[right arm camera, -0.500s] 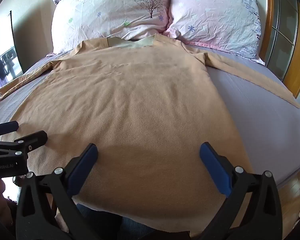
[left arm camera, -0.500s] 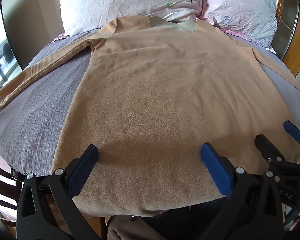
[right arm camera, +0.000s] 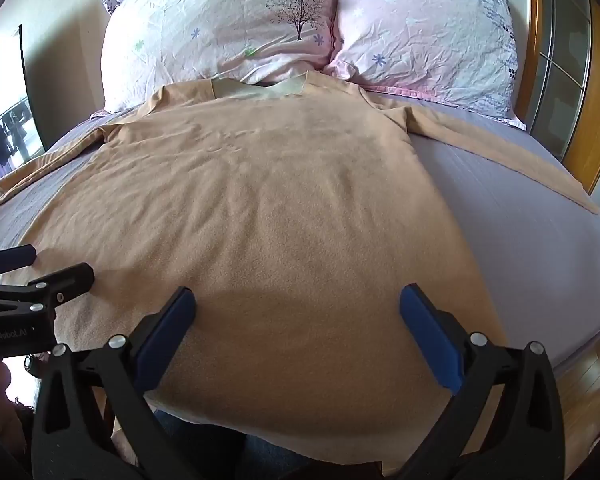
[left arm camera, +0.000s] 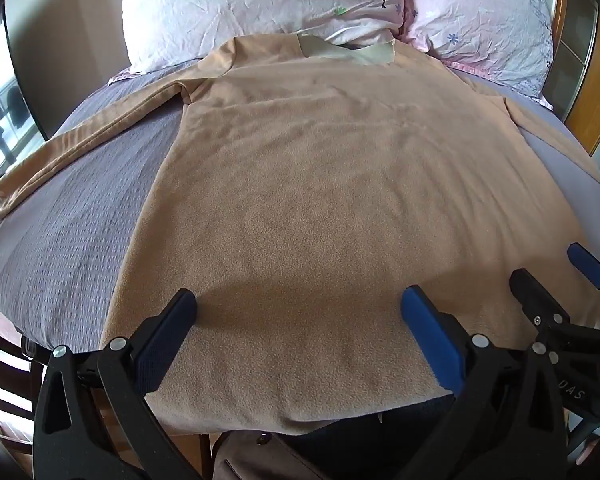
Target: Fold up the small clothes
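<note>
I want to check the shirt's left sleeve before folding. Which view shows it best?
The left wrist view: the left sleeve runs full length across the bedspread. The right wrist view shows it smaller, squeezed at the frame's edge.

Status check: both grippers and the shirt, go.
Left gripper and right gripper: jaws open, empty, over the hem. Tan long-sleeved fleece shirt flat on the grey bedspread, sleeves spread, unfolded. Nothing on it.

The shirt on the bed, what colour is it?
The shirt is tan, with a pale neck patch; clearest in the right wrist view.
</note>
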The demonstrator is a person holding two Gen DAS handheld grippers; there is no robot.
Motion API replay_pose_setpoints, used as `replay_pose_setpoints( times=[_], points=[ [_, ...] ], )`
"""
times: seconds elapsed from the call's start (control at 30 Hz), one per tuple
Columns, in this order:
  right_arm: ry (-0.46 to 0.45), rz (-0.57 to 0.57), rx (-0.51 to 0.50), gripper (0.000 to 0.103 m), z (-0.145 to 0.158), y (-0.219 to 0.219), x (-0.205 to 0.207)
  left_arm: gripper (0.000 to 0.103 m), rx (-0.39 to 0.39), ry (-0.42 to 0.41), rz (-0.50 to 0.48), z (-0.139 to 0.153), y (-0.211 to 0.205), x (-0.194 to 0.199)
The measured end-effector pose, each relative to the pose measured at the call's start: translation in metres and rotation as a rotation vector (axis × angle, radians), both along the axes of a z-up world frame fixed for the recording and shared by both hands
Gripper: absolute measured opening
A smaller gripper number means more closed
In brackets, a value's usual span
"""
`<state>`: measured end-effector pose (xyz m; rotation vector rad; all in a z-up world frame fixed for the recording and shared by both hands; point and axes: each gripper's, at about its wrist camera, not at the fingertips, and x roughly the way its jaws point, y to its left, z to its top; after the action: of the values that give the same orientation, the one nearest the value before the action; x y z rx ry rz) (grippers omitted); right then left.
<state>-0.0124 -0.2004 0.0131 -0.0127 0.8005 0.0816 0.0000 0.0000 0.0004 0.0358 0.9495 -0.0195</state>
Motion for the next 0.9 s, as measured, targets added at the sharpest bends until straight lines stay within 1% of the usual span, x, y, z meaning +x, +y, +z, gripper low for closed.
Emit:
replay_pose_setpoints(
  times=[0.9],
  points=[
    [-0.013,-0.006,0.001,0.101,-0.0007,-0.0008,-0.0012,0.102,0.0,-0.01,-0.001,0.0005,-0.0001,-0.0001]
  ],
)
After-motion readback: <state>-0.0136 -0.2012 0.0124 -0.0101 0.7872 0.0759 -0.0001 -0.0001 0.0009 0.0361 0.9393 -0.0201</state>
